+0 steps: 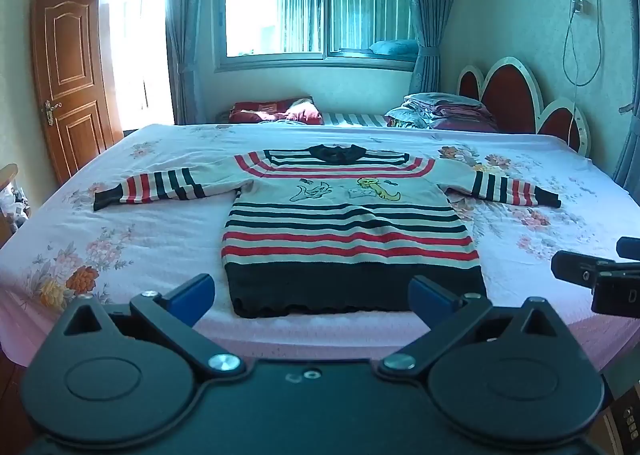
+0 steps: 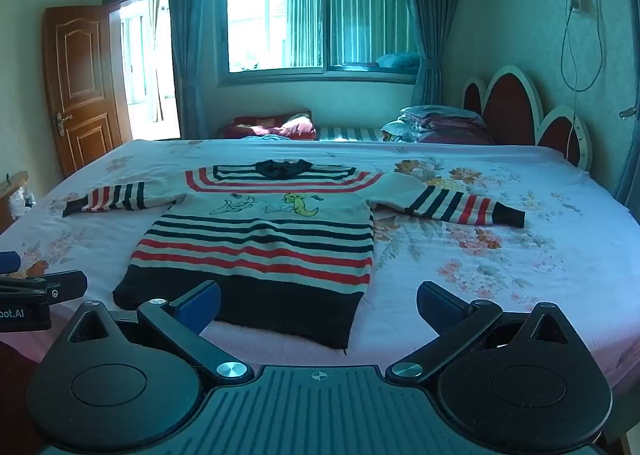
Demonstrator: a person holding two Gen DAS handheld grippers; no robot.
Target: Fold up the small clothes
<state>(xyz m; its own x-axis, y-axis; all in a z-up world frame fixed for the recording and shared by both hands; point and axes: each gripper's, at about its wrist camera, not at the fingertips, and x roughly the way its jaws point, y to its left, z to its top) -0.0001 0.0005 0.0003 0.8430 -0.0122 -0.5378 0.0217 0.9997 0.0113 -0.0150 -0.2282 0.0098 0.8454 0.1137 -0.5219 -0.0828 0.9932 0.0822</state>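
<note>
progress: no fold yet, all left | striped knit child's sweater with dark hem point(image 1: 348, 223) flat on floral pink bedsheet point(image 1: 120, 239), 12 o'clock of you | your left gripper point(image 1: 312, 295) and right gripper point(image 2: 318, 301) spread wide, holding nothing

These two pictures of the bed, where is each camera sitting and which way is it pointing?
Left wrist view: on the left gripper, at the bed's near edge, facing the striped sweater and window; its open blue fingers show, plus the other gripper at right.
Right wrist view: on the right gripper, further right, facing the same way; its open fingers show, the left gripper at left.
Shared: sweater, floral bedsheet, door, headboard.
</note>
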